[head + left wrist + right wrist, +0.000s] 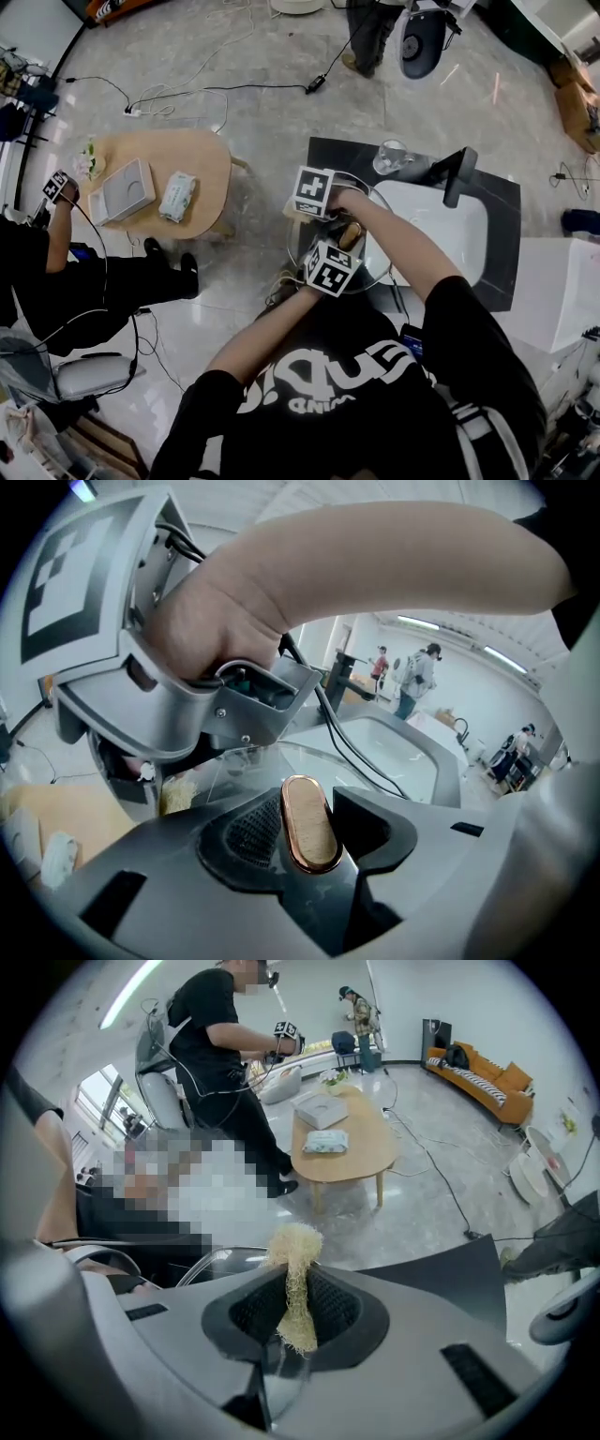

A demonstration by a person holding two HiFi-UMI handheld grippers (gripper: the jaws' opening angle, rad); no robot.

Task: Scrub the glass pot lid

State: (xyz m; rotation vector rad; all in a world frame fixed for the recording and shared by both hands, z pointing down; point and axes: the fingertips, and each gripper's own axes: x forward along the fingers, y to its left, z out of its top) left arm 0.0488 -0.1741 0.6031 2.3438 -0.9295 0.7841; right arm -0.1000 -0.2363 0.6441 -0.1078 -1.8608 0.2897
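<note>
Over the near edge of the white sink (464, 239), set in a dark counter (328, 155), the person holds both grippers close together at the glass pot lid (375, 267). The left gripper (339, 251) has its jaws closed tight on the lid's knob (307, 822) — a wooden oval with a copper-coloured rim. The knob stands between the two dark pads, which press it from either side. From that grip the clear lid spreads out ahead of the jaws, with the basin showing through it.

The right gripper (330, 216) sits just beyond, on the far side of the knob from the person's body, and its marker cube is near the left one's. Its jaws are pinched on a pale, fibrous scrub pad (295, 1274). The pad is squeezed thin between the jaws and flares into a ragged tuft past the fingertips. In the right gripper view the lid's curved rim lies just left of and beyond that tuft. Whether the tuft actually touches the glass is hard to tell from there. In the left gripper view the same pad shows yellowish beneath the right gripper, right at the glass — seemingly seen through it.

Behind the sink stand a dark tap (457, 173) and a clear drinking glass (391, 157), well apart from both grippers.
</note>
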